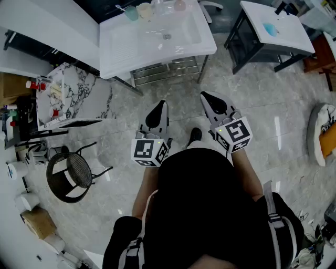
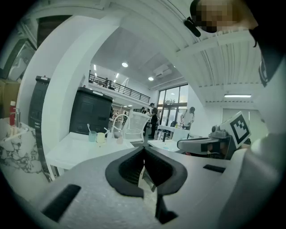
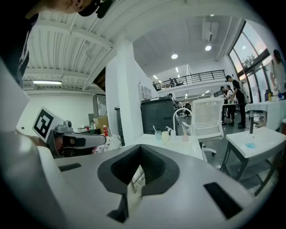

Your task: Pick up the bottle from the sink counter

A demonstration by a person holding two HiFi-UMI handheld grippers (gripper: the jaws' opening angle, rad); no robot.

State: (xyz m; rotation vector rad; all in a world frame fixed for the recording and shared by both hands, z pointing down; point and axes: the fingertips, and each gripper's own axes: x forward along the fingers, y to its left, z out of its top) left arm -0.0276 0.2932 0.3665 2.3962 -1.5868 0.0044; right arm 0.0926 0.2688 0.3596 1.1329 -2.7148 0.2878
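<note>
The white sink counter [image 1: 126, 47] stands ahead of me at the top of the head view. Along its back edge sit a teal cup [image 1: 131, 12], a cream cup [image 1: 144, 9], a clear bottle [image 1: 157, 6] and a small pinkish bottle [image 1: 180, 4]. The same row shows far off in the left gripper view, with the pinkish bottle [image 2: 119, 139], and in the right gripper view, with the pinkish bottle [image 3: 185, 137]. My left gripper [image 1: 160, 104] and right gripper [image 1: 205, 96] hang side by side over the floor, well short of the counter. Both are shut and hold nothing.
A marble-topped side table [image 1: 73, 97] with small red bottles stands at the left, with a black round wire stool [image 1: 71, 176] below it. A second white table [image 1: 286, 29] on a dark frame is at the upper right. Grey tiled floor [image 1: 252, 100] lies between me and the counter.
</note>
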